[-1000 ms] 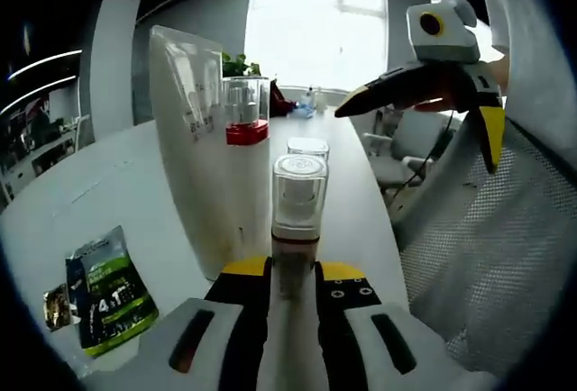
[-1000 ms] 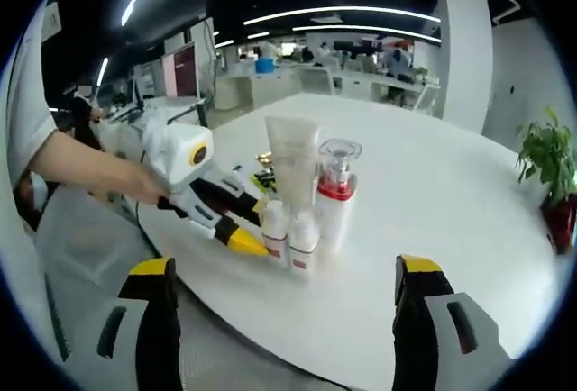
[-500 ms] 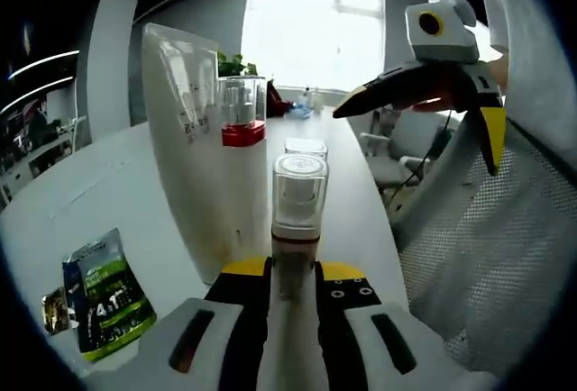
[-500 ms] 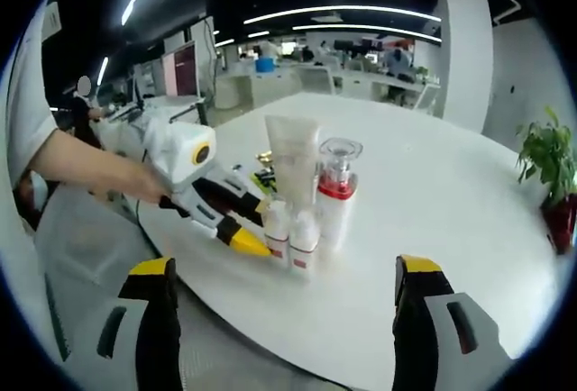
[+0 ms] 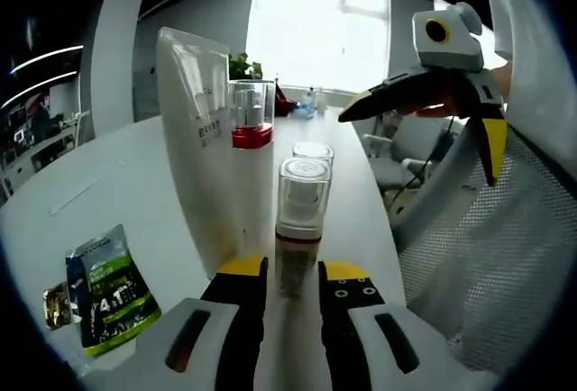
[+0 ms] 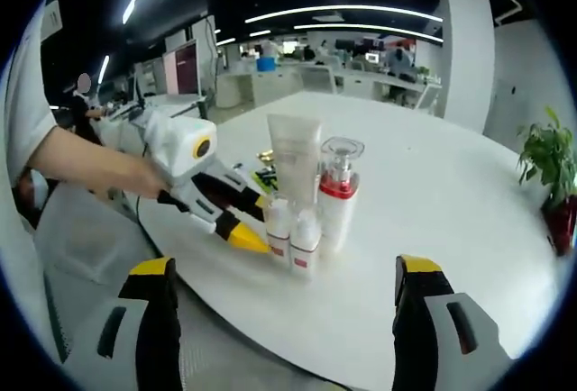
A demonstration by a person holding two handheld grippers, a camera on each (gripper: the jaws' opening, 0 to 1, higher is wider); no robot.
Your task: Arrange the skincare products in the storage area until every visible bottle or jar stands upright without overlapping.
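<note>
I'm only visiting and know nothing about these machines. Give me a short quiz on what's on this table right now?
1. True or false: the left gripper has its jaws around a small clear-capped bottle.
2. The tall white tube is: A) lying flat, B) standing upright.
3. Fill in: the pump bottle has a ___ band under its clear cap.

Key: 1 true; 2 B; 3 red.

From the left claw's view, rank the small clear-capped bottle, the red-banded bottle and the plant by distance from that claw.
1. Small clear-capped bottle, between the left claw's jaws.
2. Red-banded bottle, farther up the table, left of centre.
3. Plant, far behind, by the window.
</note>
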